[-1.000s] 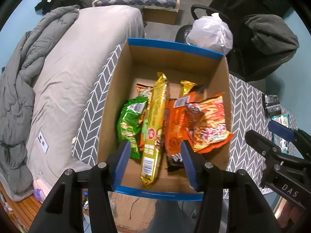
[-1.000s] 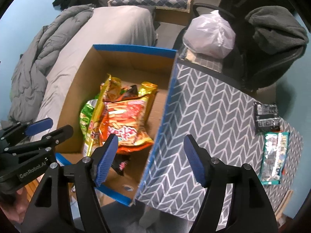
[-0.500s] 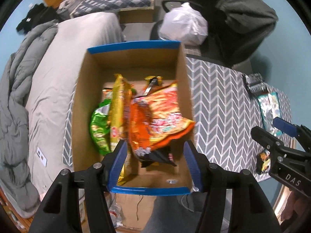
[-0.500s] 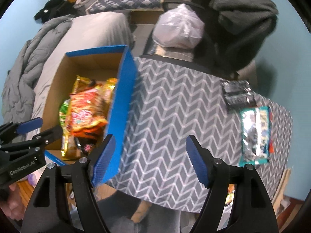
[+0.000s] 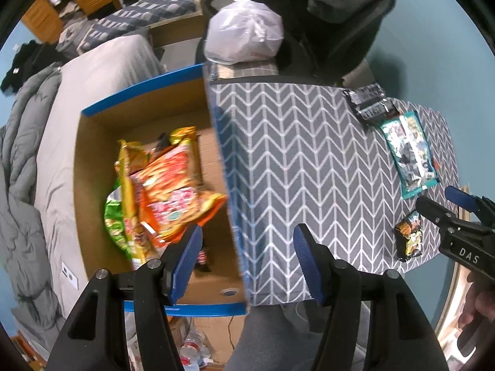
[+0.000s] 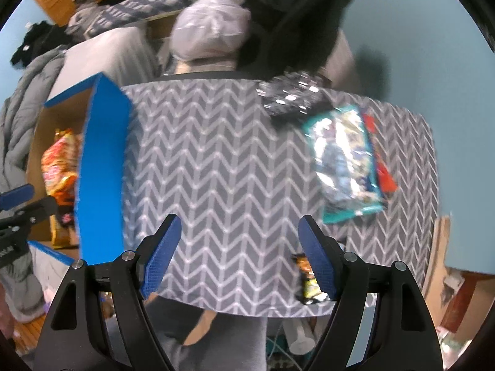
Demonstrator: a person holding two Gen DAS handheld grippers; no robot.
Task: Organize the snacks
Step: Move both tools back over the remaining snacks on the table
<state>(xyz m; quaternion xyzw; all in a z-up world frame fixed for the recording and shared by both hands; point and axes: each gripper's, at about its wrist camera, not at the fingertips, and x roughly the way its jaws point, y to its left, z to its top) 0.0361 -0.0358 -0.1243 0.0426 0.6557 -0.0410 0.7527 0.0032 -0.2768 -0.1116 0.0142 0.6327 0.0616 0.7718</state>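
bedroom, bed (image 5: 102, 71), rumpled duvet (image 5: 21, 142), desk chair (image 5: 337, 15)

The box (image 5: 148, 117) was matt brown cardboard; the snack packets (image 5: 173, 191) were glossy foil, the tablecloth (image 5: 294, 160) probably woven cloth.

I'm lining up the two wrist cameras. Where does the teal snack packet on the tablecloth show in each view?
Left wrist: the teal snack packet lies at the right edge, just below the black foil packet.
Right wrist: the teal packet lies right of centre, over the right finger.
Shared landmark: the blue-rimmed cardboard box, left of the tablecloth in both.
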